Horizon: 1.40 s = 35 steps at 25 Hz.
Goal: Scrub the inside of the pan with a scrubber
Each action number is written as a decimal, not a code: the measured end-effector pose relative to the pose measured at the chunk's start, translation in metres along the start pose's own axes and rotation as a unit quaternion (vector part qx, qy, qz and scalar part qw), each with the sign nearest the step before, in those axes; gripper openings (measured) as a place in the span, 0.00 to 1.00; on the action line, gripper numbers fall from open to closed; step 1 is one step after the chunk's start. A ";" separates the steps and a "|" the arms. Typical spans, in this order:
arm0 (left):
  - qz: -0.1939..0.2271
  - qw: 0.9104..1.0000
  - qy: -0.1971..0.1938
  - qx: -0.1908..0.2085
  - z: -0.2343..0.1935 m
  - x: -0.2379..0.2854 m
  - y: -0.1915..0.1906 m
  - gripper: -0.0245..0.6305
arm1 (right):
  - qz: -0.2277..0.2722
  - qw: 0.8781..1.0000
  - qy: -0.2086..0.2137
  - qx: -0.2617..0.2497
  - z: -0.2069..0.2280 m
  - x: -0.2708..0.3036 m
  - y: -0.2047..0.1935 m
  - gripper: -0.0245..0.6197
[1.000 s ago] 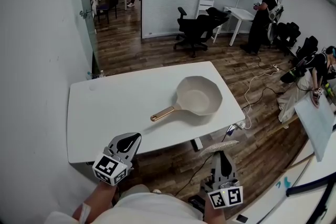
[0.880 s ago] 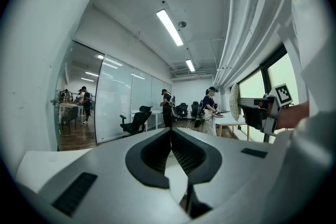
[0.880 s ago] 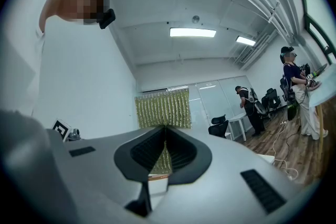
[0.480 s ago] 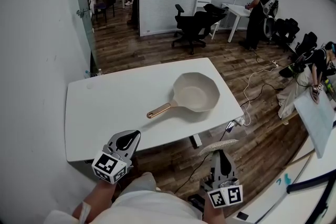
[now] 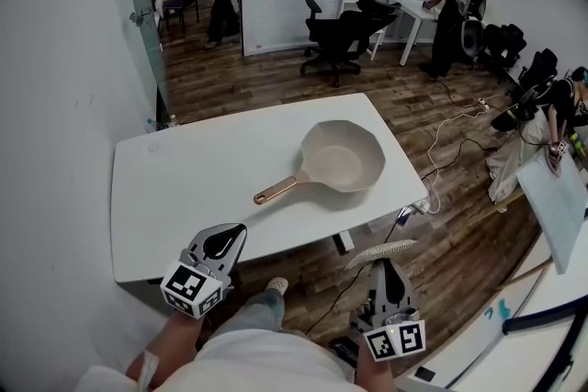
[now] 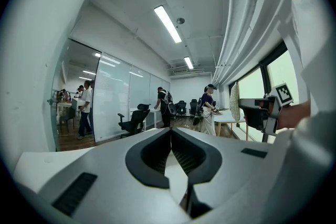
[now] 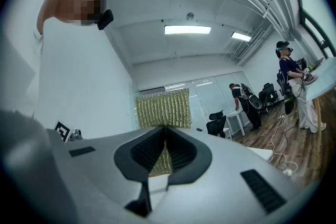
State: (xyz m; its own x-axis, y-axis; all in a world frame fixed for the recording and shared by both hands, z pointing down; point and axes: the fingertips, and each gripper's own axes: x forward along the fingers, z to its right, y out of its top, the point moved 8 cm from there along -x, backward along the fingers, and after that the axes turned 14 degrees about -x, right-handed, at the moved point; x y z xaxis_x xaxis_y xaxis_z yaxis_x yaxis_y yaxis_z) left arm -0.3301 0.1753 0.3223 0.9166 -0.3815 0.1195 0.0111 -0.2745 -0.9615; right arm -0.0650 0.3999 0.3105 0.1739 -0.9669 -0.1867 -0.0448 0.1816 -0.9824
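A cream pan (image 5: 344, 156) with a copper handle (image 5: 276, 190) lies on the white table (image 5: 184, 188), toward its right end, its inside bare. Both grippers hang short of the table's near edge, well apart from the pan. My left gripper (image 5: 230, 234) is shut with nothing in it; its jaws meet in the left gripper view (image 6: 170, 129). My right gripper (image 5: 386, 263) is shut on a flat greenish scrubber (image 5: 381, 252), which stands up from the jaws in the right gripper view (image 7: 163, 107). The left gripper view also catches that scrubber (image 6: 234, 102) off to the right.
A white wall runs along the table's left side. Black office chairs (image 5: 340, 32) and several people stand beyond the table on the wood floor. A white cable (image 5: 450, 142) trails right of the table. Another white desk (image 5: 551, 207) sits at the right edge.
Both grippers have kept still. The head view has shifted a little, so the pan and table sit slightly higher and further left. A person at the far back has walked into view.
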 end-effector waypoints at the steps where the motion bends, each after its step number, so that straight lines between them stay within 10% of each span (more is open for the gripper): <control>1: -0.001 1.000 -0.001 -0.001 -0.001 0.003 0.000 0.06 | -0.002 1.000 0.000 0.000 0.001 0.001 -0.001 0.08; 35: -0.008 0.998 -0.058 -0.015 -0.073 0.171 0.033 0.06 | -0.040 0.998 -0.036 -0.024 0.072 0.116 -0.020 0.08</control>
State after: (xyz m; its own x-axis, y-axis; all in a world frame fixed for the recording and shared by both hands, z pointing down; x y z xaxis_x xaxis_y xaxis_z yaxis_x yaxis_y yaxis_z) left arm -0.2017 0.0364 0.3296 0.9567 -0.2717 0.1041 0.0161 -0.3076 -0.9514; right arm 0.0267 0.2973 0.3080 0.2480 -0.9625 -0.1103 -0.0749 0.0944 -0.9927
